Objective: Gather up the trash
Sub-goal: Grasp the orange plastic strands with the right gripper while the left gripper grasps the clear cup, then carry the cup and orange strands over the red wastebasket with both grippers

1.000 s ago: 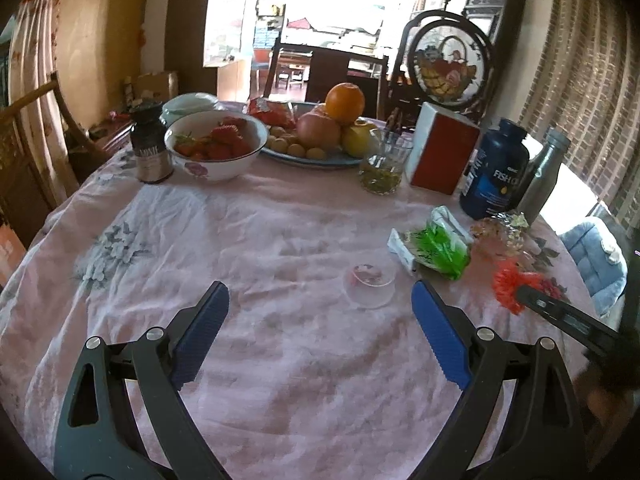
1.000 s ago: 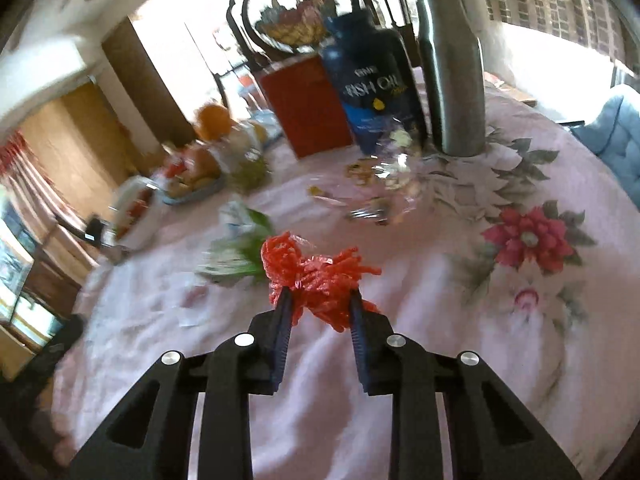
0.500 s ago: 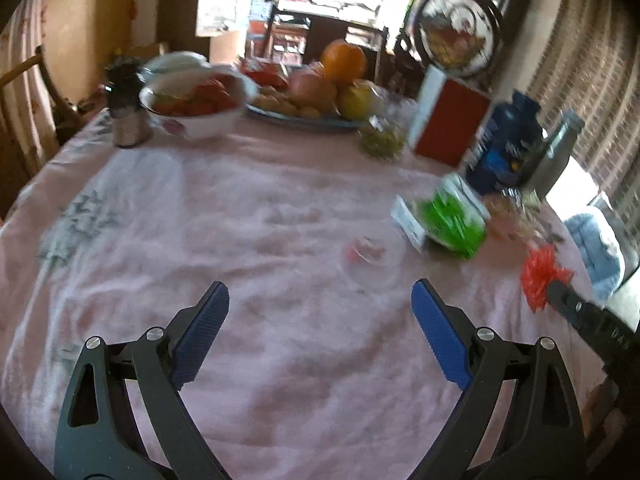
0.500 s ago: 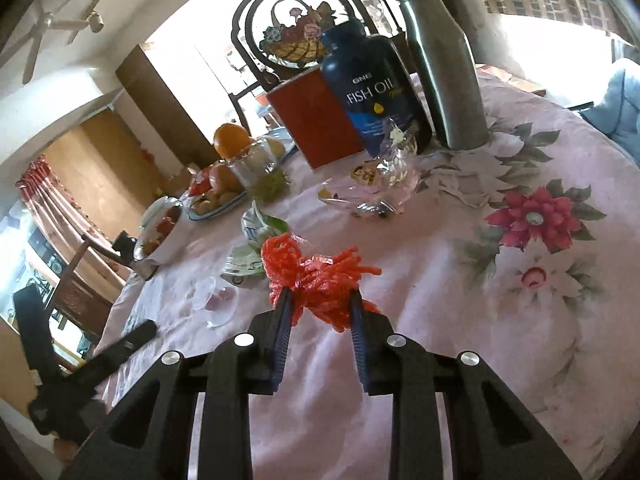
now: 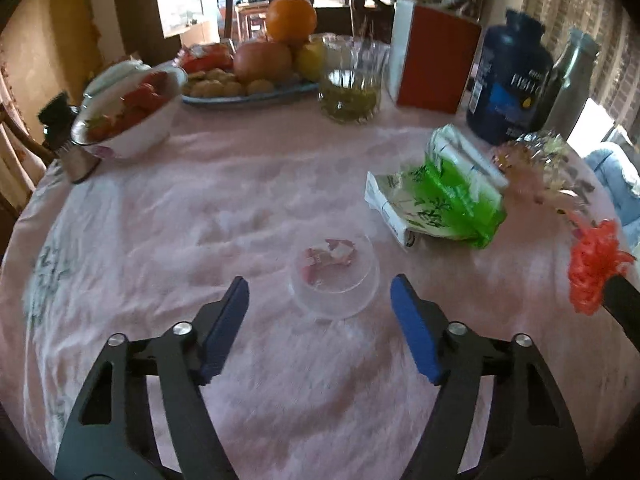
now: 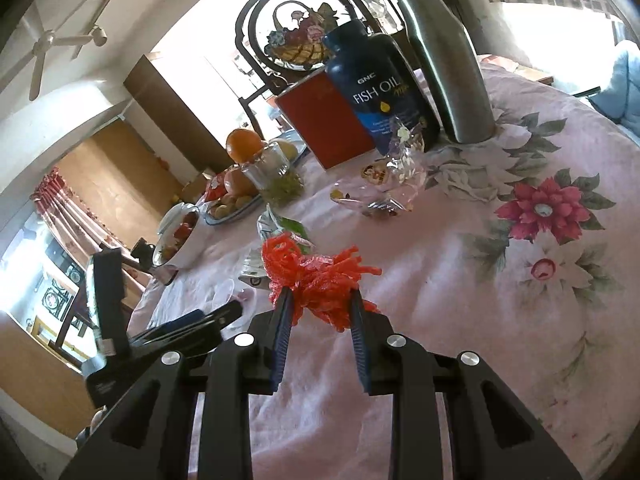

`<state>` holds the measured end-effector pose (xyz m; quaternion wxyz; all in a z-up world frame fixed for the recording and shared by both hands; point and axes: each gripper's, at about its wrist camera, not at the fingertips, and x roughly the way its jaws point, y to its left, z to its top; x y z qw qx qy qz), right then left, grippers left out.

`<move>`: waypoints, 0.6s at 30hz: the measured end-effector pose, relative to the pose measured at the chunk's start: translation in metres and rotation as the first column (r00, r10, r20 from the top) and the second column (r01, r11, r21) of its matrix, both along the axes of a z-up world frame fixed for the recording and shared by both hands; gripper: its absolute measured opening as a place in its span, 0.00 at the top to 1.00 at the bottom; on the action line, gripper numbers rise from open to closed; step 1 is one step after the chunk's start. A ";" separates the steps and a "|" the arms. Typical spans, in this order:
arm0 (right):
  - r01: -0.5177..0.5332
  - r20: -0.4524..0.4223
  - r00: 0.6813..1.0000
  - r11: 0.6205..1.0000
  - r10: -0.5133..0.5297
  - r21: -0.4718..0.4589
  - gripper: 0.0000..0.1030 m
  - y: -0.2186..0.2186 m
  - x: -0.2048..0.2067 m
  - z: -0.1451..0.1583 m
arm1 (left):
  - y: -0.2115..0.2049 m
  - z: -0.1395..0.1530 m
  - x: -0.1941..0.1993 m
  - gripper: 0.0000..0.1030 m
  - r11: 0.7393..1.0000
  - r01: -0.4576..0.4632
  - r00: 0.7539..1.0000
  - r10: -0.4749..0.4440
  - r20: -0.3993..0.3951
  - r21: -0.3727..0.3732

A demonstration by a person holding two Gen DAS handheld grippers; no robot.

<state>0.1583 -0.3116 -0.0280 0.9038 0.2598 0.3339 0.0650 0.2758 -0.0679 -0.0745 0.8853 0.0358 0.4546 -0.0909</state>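
Observation:
A small clear plastic cup (image 5: 334, 280) with a pink wrapper scrap inside lies on the pink tablecloth (image 5: 160, 216). My left gripper (image 5: 320, 294) hovers over it, its blue pads on either side of the cup and not touching; the jaws are closing. A green-and-white crumpled packet (image 5: 440, 196) lies to the right of the cup. My right gripper (image 6: 320, 300) is shut on a bunch of red-orange shredded plastic (image 6: 316, 274), also seen at the right edge of the left wrist view as red-orange plastic (image 5: 592, 264). A crinkled clear wrapper (image 6: 384, 184) lies further back.
At the back stand a bowl of strawberries (image 5: 128, 116), a fruit plate (image 5: 248, 80), a glass (image 5: 352, 80), a red box (image 5: 432, 68), a fish oil bottle (image 6: 380, 84) and a steel bottle (image 6: 444, 60). The round table's edge drops off at the right.
My left gripper moved forward and down toward the clear cup, which now sits between narrower-set pads. The right gripper kept its hold on the red plastic and barely moved.

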 end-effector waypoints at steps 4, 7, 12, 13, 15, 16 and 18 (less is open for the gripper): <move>-0.016 -0.007 1.000 1.000 0.016 0.002 0.72 0.003 0.002 -0.002 | -0.005 -0.008 0.011 0.37 1.000 0.003 1.000 -0.003 -0.022 -0.012; -0.025 -0.013 1.000 1.000 0.025 0.001 0.72 0.005 0.004 -0.002 | -0.012 -0.012 0.017 0.38 1.000 0.016 1.000 -0.016 -0.025 -0.006; -0.025 -0.020 0.999 1.000 0.025 0.006 0.72 0.004 0.006 -0.005 | -0.019 -0.015 0.019 0.45 0.999 0.039 0.999 -0.038 -0.021 0.019; -0.025 -0.019 1.000 1.000 0.025 0.003 0.72 0.004 0.006 -0.005 | -0.018 -0.014 0.018 0.45 0.999 0.036 0.999 -0.035 -0.018 0.027; -0.027 -0.017 0.999 1.000 0.027 -0.001 0.72 0.005 0.006 -0.005 | -0.013 -0.005 0.008 0.45 1.000 0.020 1.000 -0.020 0.010 0.022; -0.028 -0.017 0.999 1.000 0.027 -0.002 0.72 0.005 0.006 -0.005 | -0.012 -0.002 0.003 0.45 1.000 0.022 1.000 -0.022 0.020 0.017; -0.028 -0.014 1.000 1.000 0.028 -0.008 0.72 0.005 0.006 -0.004 | -0.008 0.009 -0.010 0.45 0.999 0.029 0.999 -0.030 0.039 0.013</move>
